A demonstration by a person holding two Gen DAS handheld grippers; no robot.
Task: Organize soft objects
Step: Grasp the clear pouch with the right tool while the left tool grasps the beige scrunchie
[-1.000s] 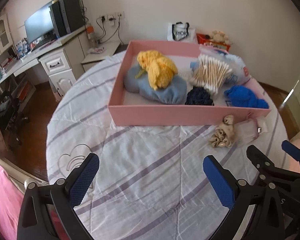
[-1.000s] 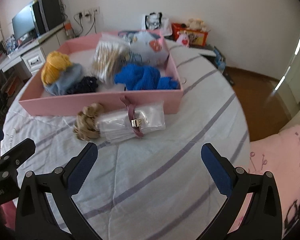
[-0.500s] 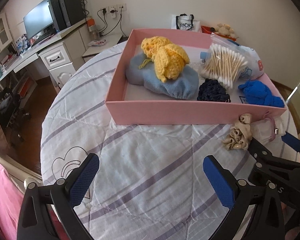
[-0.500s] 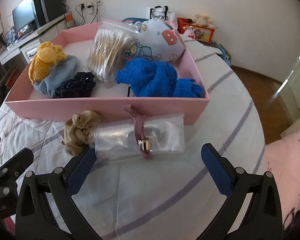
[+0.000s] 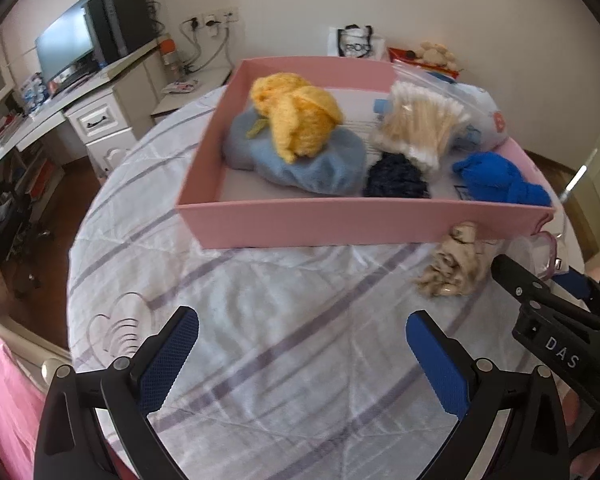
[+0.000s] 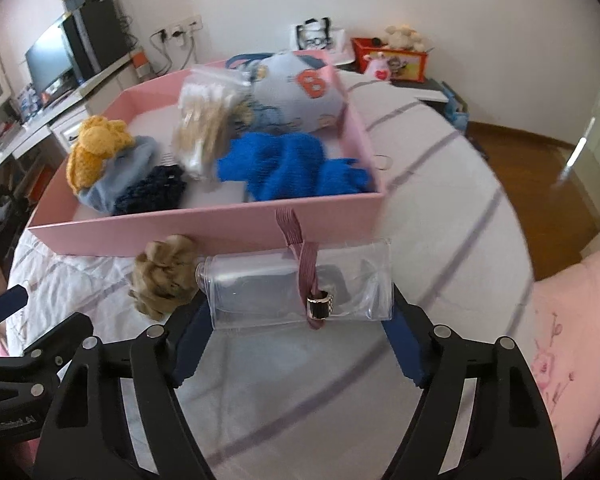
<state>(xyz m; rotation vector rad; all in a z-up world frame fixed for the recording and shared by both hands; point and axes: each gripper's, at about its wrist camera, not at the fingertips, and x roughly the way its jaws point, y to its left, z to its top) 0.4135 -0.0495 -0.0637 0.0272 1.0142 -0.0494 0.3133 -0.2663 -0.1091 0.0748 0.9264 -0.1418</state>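
Note:
A clear plastic pouch point(image 6: 268, 292) with a mauve strap lies on the striped quilt just in front of the pink box point(image 6: 204, 228). My right gripper point(image 6: 296, 320) is closing around it, and its blue pads touch the pouch's two short ends. A beige scrunchie point(image 6: 162, 280) sits right beside the pouch's left end. My left gripper point(image 5: 300, 322) hovers open over bare quilt, nothing between its fingers. The scrunchie point(image 5: 452, 272) is to its right. The box point(image 5: 340, 220) holds a yellow knit point(image 5: 300, 120), a light blue cloth point(image 5: 320, 164), a navy scrunchie point(image 5: 396, 178), bagged cotton swabs point(image 5: 420, 124) and a blue knit point(image 5: 496, 178).
A printed fabric bag point(image 6: 300, 92) fills the box's back right corner. The round table's edge point(image 5: 80, 280) drops to a wooden floor. A desk with a monitor point(image 5: 64, 48) stands at the left, and pink fabric point(image 6: 572, 340) lies at the right.
My right gripper has moved in on the clear pouch and its jaws have narrowed from wide open onto the pouch's ends. The left gripper has come slightly nearer the box, still open.

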